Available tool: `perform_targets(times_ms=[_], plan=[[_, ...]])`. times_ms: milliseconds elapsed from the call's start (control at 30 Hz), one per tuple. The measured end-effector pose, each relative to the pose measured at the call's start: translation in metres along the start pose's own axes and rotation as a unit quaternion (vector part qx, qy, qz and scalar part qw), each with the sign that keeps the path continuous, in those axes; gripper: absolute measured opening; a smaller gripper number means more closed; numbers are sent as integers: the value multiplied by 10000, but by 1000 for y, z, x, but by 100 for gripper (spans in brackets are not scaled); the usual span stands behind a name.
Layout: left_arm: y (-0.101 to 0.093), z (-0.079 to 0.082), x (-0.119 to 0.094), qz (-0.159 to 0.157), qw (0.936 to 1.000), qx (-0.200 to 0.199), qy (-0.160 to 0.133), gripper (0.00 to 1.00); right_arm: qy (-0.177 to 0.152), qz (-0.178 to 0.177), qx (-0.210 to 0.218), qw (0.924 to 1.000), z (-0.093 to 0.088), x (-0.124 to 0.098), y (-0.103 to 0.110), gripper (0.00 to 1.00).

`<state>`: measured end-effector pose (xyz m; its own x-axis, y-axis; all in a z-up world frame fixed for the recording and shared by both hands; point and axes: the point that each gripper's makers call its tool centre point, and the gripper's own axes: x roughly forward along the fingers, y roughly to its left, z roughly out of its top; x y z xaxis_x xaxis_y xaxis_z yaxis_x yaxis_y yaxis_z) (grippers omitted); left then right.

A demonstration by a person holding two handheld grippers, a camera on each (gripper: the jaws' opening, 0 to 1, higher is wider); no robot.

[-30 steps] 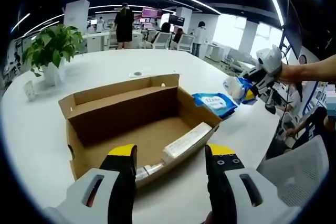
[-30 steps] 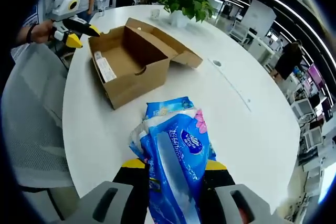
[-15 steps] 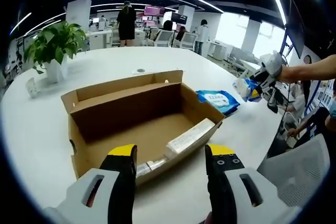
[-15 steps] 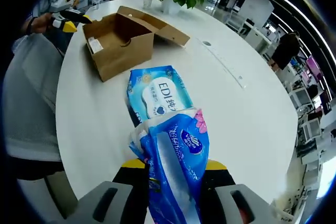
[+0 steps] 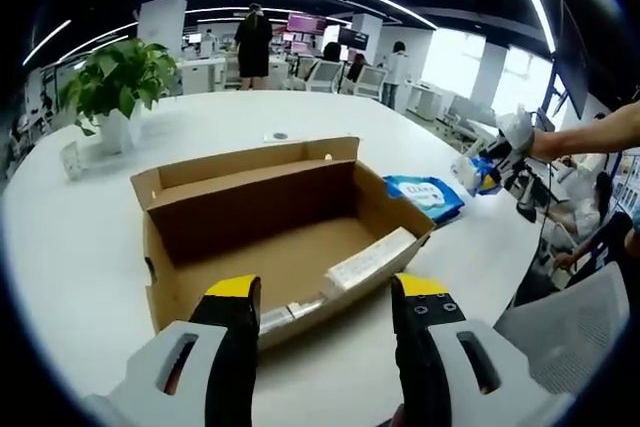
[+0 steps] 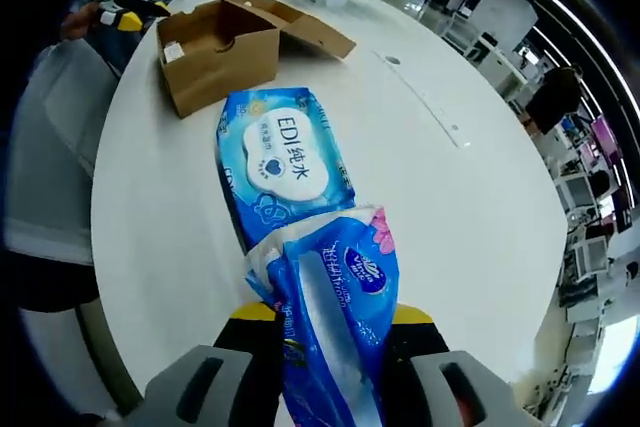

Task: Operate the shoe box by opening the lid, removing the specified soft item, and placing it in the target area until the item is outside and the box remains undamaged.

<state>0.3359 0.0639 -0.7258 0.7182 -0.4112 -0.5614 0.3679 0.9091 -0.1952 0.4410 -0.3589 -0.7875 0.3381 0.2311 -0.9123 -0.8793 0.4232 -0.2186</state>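
The open brown shoe box (image 5: 270,222) sits on the white table (image 5: 70,237), its lid folded back; a white card (image 5: 368,259) lies inside along its right wall. My left gripper (image 5: 325,292) hovers open just in front of the box's near wall. My right gripper (image 6: 330,322) is shut on a blue soft tissue pack (image 6: 335,307), held above the table. Beneath it lies a blue wet-wipes pack (image 6: 280,172), also seen as the wet-wipes pack (image 5: 425,195) right of the box. The right gripper (image 5: 490,162) shows at the far right, holding the tissue pack (image 5: 470,172). The box (image 6: 215,42) appears far off.
A potted plant (image 5: 110,82) stands at the table's back left, beside a small white cup (image 5: 70,159). A grey chair back (image 5: 570,322) is at the table's right edge. People and desks fill the office behind. The left gripper (image 6: 120,12) shows beyond the box.
The right gripper has carried the tissue pack further from the box, over the wet-wipes pack. The left gripper's view has shifted slightly; the box stays still.
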Motion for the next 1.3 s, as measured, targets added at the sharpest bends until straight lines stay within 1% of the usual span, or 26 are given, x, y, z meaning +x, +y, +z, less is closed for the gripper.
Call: perform_targets(times_ms=[267,467,533,700,833,1033,1300], plan=[[6,1,-6,148,9999,-55,-40,53,148,102,-120,9998,-7,13,-5,35],[10,2,-13,252,9997,-50,-51,53,145,149,-121,9997,-7,21,-7,36],[12,3,-16,295,9995,-70,-80,53,236,166,-188,9994,-10,24,-7,36],[13,0,-20,363,9993,-62,-71,53,281,251,-137,9992,-15,35,-8,38],[14,-3,-23,410,9991,-55,-52,53,265,290,-101,9992,-15,39,-7,39],[15,-6,-23,422,9991,-76,-47,53,303,320,-277,9986,-14,44,-8,41],[16,-6,-25,417,9991,-40,-56,53,352,313,-362,9982,-15,42,-5,43]])
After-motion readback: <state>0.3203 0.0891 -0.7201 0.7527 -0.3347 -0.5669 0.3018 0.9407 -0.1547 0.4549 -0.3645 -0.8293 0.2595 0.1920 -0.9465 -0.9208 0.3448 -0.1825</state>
